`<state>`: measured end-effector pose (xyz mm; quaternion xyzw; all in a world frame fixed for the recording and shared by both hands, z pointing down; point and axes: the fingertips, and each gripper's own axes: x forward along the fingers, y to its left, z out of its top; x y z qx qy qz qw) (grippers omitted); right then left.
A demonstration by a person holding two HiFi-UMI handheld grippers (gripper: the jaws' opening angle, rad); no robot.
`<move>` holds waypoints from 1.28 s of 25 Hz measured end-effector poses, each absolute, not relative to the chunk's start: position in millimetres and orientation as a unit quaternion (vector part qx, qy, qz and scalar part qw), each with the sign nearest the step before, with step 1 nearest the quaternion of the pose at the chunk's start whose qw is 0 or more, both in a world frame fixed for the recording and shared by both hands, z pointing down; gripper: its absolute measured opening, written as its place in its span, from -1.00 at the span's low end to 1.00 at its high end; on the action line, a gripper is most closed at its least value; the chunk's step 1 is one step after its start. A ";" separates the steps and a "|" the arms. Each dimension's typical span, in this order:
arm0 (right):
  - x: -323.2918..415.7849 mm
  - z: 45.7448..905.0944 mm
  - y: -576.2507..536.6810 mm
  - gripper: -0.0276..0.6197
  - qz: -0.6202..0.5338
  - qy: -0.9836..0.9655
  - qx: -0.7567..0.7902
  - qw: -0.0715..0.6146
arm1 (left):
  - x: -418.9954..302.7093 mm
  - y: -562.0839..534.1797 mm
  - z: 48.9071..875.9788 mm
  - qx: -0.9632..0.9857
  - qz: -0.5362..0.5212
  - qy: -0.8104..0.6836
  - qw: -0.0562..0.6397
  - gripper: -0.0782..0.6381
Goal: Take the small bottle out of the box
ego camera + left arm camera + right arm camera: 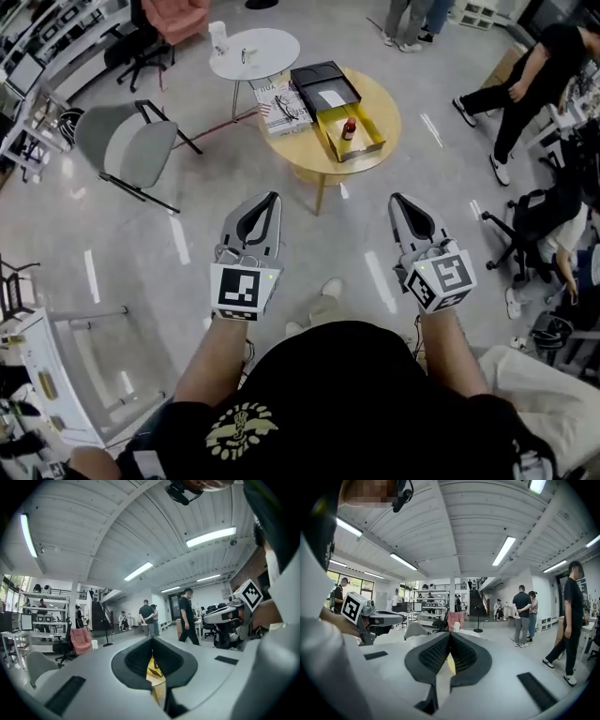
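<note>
A small dark bottle with a red cap (349, 128) stands in an open yellow box (367, 142) on a round wooden table (302, 155) ahead of me. A black box lid (323, 82) lies behind the box. My left gripper (274, 197) and right gripper (395, 199) are held level in front of my body, well short of the table, both shut with nothing between the jaws. In the left gripper view the left gripper (151, 641) has its tips touching and a strip of the yellow box (155, 668) shows through the gap. The right gripper (450, 635) is likewise shut.
A stack of books (281, 103) lies on the wooden table's left. A small white round table (254, 52) stands behind, a grey chair (127, 142) to the left. People (525, 80) stand at the right and far side. Bare grey floor lies between me and the table.
</note>
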<state>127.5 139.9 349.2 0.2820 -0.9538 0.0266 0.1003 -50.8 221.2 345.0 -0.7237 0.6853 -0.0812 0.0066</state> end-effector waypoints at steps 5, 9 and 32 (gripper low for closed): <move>111.0 347.5 111.4 -0.87 0.020 -0.960 0.261 0.101 | -67.0 201.7 346.8 -0.708 -0.084 0.702 0.002 -0.73; 114.8 351.2 90.5 -0.87 0.020 -0.959 0.263 0.102 | -67.8 180.8 345.1 -0.708 -0.085 0.701 0.006 -0.73; 176.1 347.0 -15.8 -0.87 0.028 -0.946 0.312 0.079 | -38.5 55.9 338.3 -0.717 -0.084 0.692 0.007 -0.73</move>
